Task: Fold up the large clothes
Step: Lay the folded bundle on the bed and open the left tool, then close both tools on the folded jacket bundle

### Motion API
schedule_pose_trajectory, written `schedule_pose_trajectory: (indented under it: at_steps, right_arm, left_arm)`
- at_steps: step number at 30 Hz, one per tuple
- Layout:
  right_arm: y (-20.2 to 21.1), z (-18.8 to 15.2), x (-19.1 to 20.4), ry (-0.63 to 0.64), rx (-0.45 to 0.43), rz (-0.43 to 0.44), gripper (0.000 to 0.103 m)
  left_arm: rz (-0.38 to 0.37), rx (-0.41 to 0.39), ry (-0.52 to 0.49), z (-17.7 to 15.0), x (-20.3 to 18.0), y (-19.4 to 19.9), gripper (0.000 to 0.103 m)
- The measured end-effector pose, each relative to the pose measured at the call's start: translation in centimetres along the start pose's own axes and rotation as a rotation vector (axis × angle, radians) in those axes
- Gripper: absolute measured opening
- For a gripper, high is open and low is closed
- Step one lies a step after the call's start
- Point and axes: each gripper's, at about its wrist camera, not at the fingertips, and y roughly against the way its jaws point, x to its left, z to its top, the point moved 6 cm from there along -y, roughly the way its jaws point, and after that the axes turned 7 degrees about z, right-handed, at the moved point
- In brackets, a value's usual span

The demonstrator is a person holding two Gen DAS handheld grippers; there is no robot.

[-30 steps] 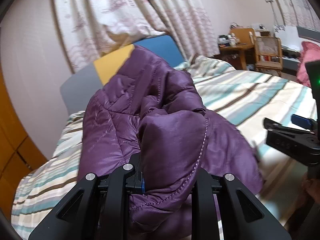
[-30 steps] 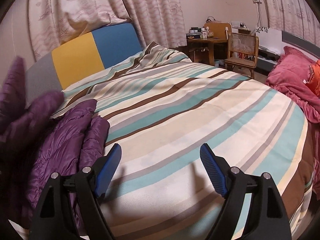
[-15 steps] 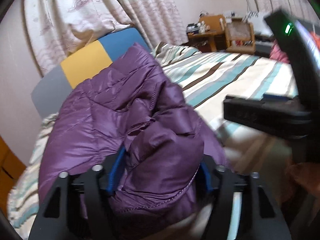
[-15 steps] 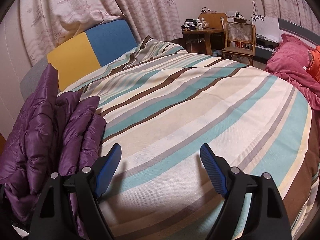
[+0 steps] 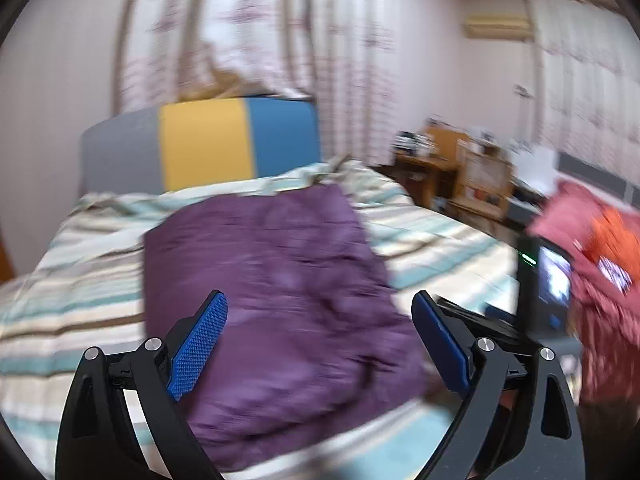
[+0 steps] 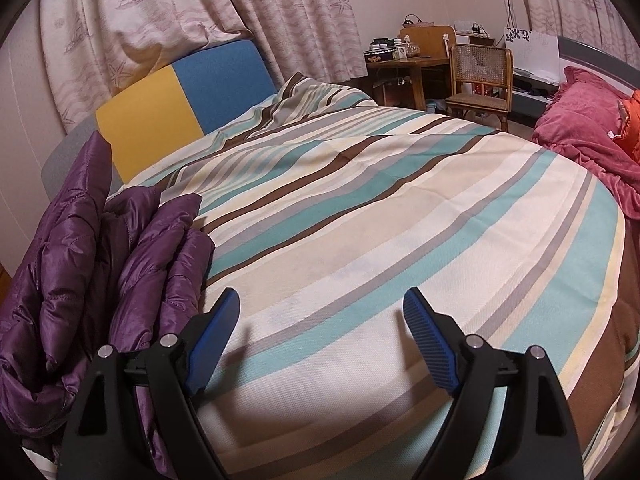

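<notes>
A purple quilted jacket lay folded on the striped bed, its long axis running toward the headboard, directly ahead of the left hand-held gripper; the right hand-held gripper hovered beside its edge. Both gaped wide, empty.
</notes>
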Motion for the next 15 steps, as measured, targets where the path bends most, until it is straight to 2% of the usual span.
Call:
schedule_pose_trajectory:
  at_steps: [8,12,15]
  right_arm:
    - [-0.1,0.0,0.4,0.026,0.007,-0.008,0.084]
    - [-0.3,0.0,0.5,0.028,0.012,-0.011,0.084]
    - [-0.3,0.0,0.4,0.025,0.014,-0.012,0.084]
  left_arm:
    - [0.206,0.071,0.335,0.1,10.4,-2.3,0.093]
    - [0.273,0.115,0.424,-0.1,13.8,-3.3,0.093]
    - [0.291,0.133,0.464,-0.5,14.9,-3.8,0.093]
